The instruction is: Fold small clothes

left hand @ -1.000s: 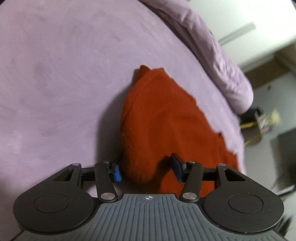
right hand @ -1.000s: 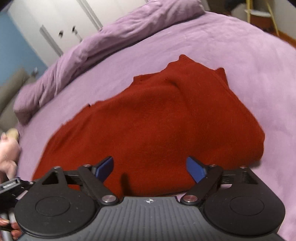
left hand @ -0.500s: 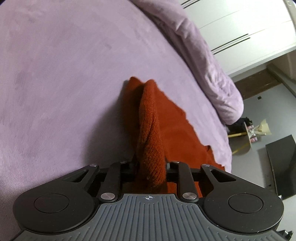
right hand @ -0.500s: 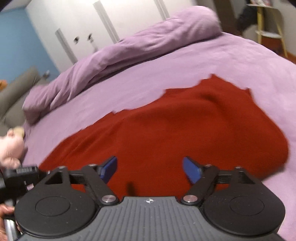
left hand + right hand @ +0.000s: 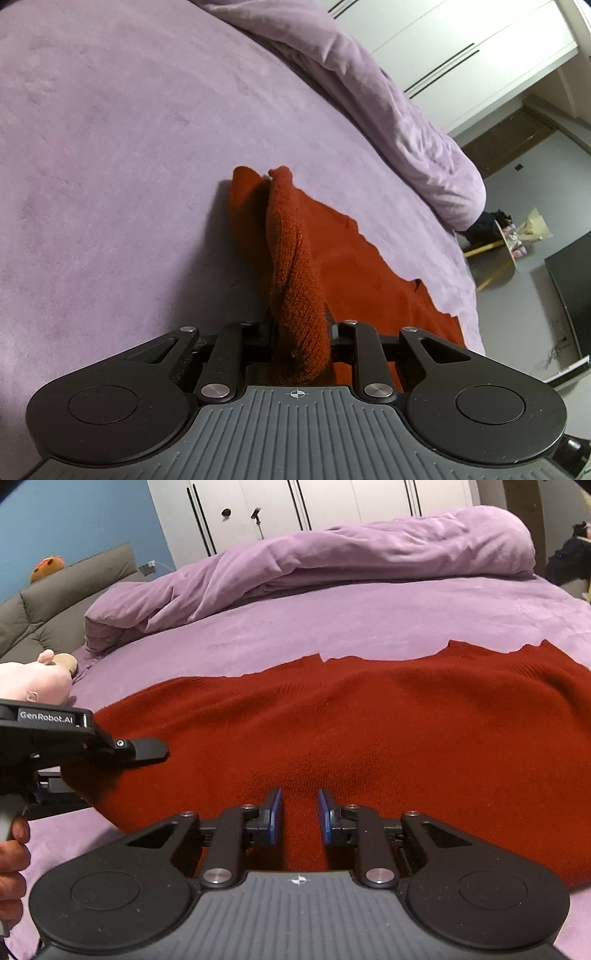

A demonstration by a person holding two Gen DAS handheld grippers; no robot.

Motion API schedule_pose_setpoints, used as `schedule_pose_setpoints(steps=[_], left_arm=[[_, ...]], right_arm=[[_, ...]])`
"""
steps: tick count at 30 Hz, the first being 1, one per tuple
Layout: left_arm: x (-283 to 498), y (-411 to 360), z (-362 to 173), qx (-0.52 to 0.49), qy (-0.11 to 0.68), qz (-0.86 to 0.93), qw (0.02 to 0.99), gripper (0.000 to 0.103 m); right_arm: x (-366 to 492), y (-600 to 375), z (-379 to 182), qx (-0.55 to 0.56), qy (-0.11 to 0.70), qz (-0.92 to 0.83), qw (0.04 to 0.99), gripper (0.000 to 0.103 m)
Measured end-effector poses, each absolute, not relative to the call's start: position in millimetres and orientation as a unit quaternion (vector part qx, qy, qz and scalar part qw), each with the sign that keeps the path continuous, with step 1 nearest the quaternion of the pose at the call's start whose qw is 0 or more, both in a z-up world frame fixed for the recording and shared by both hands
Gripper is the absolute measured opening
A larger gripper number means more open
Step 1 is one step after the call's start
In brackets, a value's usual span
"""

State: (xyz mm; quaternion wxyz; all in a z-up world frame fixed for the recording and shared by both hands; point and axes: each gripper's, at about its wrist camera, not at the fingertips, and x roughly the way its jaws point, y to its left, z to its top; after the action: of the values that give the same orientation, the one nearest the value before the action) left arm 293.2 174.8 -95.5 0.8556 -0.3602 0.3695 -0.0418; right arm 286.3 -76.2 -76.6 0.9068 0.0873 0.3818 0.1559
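A red knit garment [image 5: 369,720] lies spread on the purple bed [image 5: 332,627]. My left gripper [image 5: 301,332] is shut on a bunched ridge of the red garment [image 5: 295,266] at its near edge. The left gripper also shows in the right wrist view [image 5: 140,747] at the garment's left edge. My right gripper [image 5: 300,819] has its blue pads [image 5: 275,812] closed onto a pinch of the garment's near edge, with a narrow strip of red fabric between them.
A rolled purple duvet [image 5: 314,565] lies along the far side of the bed. A pink plush toy [image 5: 33,679] sits at the left by a grey headboard [image 5: 55,602]. White wardrobes [image 5: 461,48] stand behind. A dark screen [image 5: 569,288] stands on the floor past the bed's edge.
My left gripper closed on the garment's edge and pulled it into a ridge. My right gripper moved lower over the garment and its jaws closed from wide open to a pinch on the fabric.
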Motion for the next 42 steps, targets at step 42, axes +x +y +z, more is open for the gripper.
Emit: schedule_pose_setpoints(steps=[42], left_arm=[[285.5,34.4,-80.8,-0.150,0.421,-0.117,0.887,0.047]], right_arm=[[285.4,-205.3,-84.6,0.214,0.409,0.138,0.876,0.016]])
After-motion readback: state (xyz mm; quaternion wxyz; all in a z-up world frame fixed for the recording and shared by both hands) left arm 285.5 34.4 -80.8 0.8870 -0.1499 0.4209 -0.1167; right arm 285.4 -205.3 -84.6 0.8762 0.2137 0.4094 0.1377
